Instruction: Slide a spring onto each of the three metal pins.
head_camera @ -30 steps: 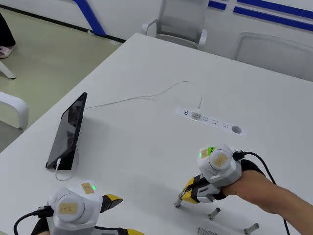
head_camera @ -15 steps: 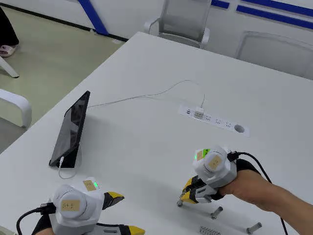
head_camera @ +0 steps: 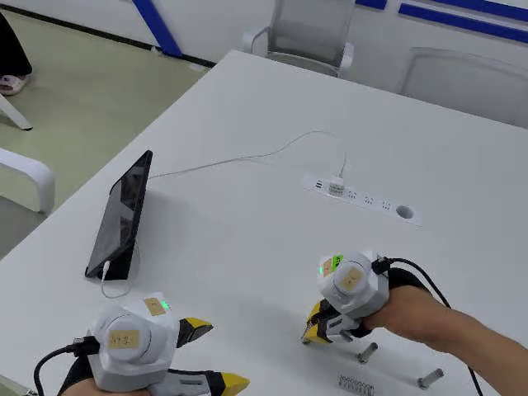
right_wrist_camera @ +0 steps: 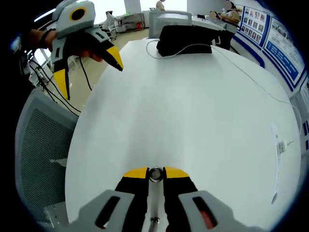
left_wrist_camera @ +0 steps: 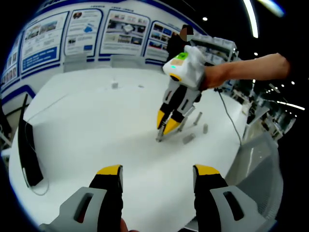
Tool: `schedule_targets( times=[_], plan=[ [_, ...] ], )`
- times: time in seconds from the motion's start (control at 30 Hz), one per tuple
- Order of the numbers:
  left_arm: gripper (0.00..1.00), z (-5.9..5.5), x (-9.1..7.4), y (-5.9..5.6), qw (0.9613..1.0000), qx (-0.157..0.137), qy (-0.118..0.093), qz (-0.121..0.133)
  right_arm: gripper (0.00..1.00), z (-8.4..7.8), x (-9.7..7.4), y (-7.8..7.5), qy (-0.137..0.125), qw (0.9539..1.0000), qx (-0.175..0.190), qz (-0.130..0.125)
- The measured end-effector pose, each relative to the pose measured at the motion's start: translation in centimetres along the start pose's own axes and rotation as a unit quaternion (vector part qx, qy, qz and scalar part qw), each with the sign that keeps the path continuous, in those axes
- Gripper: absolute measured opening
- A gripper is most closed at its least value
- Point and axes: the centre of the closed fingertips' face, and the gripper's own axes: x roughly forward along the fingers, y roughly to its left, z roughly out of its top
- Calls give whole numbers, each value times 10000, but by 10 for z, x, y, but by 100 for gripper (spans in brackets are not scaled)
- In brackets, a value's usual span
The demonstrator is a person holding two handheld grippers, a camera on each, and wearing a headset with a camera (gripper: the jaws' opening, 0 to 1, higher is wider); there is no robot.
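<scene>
Clamping a metal pin (right_wrist_camera: 155,175) between jaws drawn narrow around it, the right gripper (head_camera: 316,332) points down at the white table (head_camera: 247,239), and the pin's lower end appears to touch the surface. Two other pins (head_camera: 366,353) lie on the table just beside that gripper, with a loose spring (head_camera: 355,385) near them toward the table's near edge. The left gripper (head_camera: 213,355) hovers well apart at the near left, its yellow-tipped jaws spread wide and holding nothing. A dark tablet (head_camera: 120,216) stands propped at the left edge, and a power strip (head_camera: 360,199) lies farther back with a thin cable (head_camera: 239,161).
</scene>
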Motion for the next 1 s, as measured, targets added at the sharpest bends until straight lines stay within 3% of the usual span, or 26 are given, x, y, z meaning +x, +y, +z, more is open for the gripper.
schedule_targets(
  times=[0.6,0.87,1.0],
  plan=[
    [60,2,-1,2,10000,3,-5,27,14,-8,11,0,119,9999,-27,1],
    [60,8,0,-2,10000,66,-11,-11,31,-9,-4,-3,43,9998,-40,-214],
    [60,9,1,-4,9999,117,-6,-21,45,-10,-14,-5,-9,9993,6,-375]
  ],
)
